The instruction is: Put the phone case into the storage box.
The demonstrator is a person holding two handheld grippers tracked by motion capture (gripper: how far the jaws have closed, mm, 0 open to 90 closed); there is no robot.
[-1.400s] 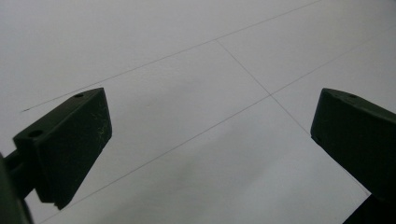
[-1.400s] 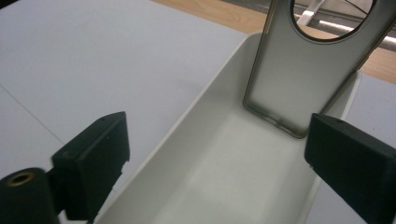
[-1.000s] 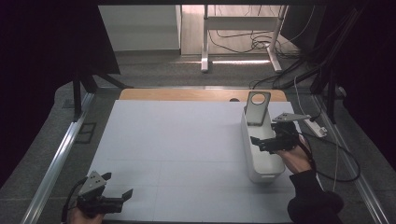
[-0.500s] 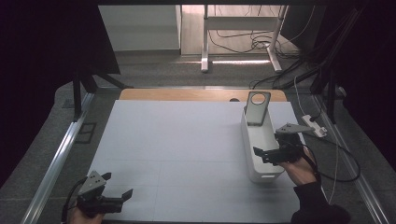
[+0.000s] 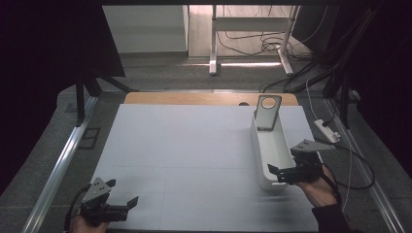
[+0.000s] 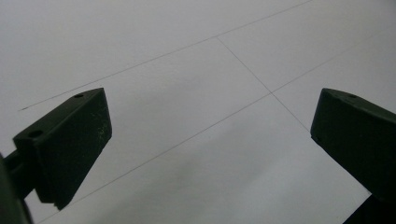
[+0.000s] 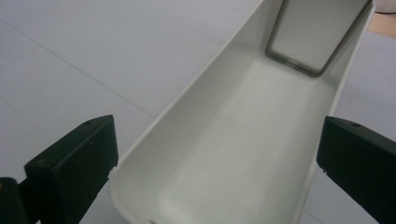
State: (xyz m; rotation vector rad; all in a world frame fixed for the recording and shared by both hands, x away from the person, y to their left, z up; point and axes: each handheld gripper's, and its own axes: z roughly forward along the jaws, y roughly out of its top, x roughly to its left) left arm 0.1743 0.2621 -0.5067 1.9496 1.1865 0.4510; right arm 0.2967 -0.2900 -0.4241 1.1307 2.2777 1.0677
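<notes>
Two hand-held grippers sit at the near edge of the white worktop (image 5: 194,150). At near left, the left hand-held gripper (image 5: 119,204) hovers with jaws spread over bare surface. At right, the right hand-held gripper (image 5: 277,172) has its jaws spread around the near end of a long white plastic trough (image 5: 268,145), gripping nothing. Farther back, a grey metal plate with a round hole (image 5: 267,111) leans inside the trough's far end.

The left gripper (image 5: 118,204) hangs low at the near left, jaws spread wide. The right gripper (image 5: 278,173), held in a hand (image 5: 318,187) at the right, also gapes.
</notes>
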